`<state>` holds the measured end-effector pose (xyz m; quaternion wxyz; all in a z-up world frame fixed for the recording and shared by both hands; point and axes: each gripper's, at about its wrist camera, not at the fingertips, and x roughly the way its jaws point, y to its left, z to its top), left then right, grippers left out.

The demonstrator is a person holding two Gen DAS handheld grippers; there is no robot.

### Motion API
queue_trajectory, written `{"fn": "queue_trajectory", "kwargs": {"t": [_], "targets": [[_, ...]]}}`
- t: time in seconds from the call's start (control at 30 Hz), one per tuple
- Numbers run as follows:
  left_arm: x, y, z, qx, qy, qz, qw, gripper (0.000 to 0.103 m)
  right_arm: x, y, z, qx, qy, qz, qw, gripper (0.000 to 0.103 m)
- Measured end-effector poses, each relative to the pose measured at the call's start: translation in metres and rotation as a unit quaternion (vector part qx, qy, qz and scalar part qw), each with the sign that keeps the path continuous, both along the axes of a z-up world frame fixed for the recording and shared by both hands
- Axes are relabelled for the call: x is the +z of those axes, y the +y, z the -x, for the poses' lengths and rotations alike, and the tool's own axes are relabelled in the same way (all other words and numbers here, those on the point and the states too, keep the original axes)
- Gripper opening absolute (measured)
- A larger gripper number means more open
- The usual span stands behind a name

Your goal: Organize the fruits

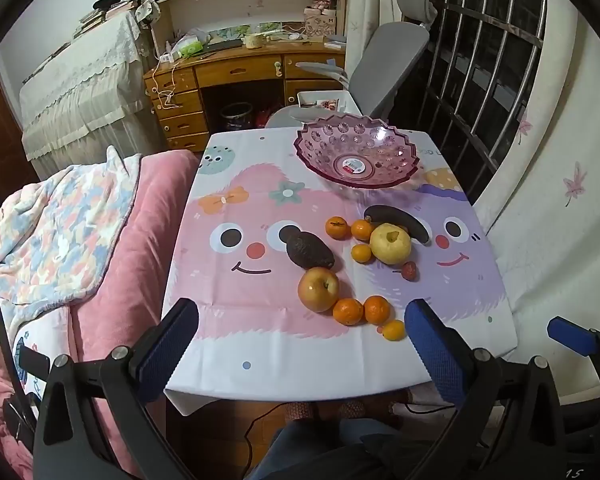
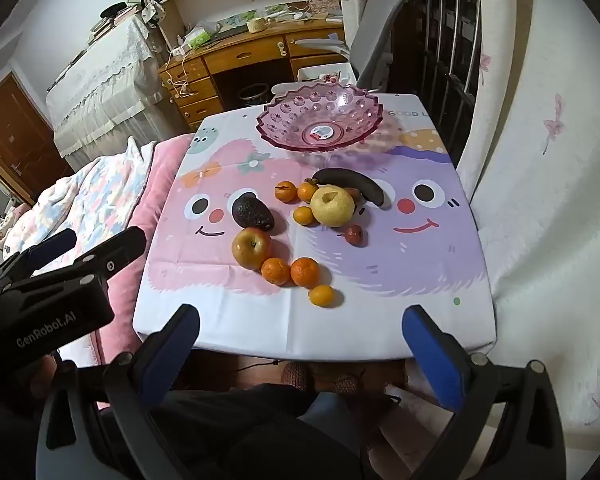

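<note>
Fruit is laid out on a cartoon tablecloth point(image 1: 228, 320), below an empty pink bowl point(image 2: 284, 128) at the far edge.
Both the left gripper point(image 1: 302, 340) and the right gripper point(image 2: 300, 344) are held wide apart with nothing between the jaws — near the table's front edge. A dark banana point(image 2: 352, 186), a yellow apple point(image 2: 332, 206), an avocado point(image 2: 252, 212), a red apple point(image 2: 251, 248) and small oranges point(image 2: 304, 272) are clustered mid-table.

"GenRobot.AI" stands in pale letters on the black body of the left gripper point(image 2: 52, 276) at the right wrist view's lower left; "GOOD L", cut off, is printed on the tablecloth point(image 2: 410, 114) beside the pink bowl point(image 2: 320, 120), upper centre.
</note>
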<state>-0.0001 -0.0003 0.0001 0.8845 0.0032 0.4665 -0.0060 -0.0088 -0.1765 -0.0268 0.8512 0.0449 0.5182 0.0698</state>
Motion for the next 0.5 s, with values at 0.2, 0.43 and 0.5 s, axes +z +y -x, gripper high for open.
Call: {"fn": "queue_trajectory", "kwargs": {"t": [0.2, 0.43, 0.5], "targets": [[-0.0003, 0.001, -0.0006, 0.002, 0.003, 0.004, 1.0, 0.102, 0.0001, 0.0004, -0.0003, -0.001, 0.0, 0.0, 1.0, 0.102], [0.0001, 0.0002, -0.0001, 0.002, 0.001, 0.001, 1.0, 0.102, 0.0003, 0.0006, -0.0002, 0.0, -0.001, 0.0, 1.0, 0.102], [0.0008, 0.001, 0.0002, 0.004, 0.0, 0.001, 1.0, 0.102, 0.0001, 0.0009, -0.0003, 0.0, -0.001, 0.0, 1.0, 0.102]]}}
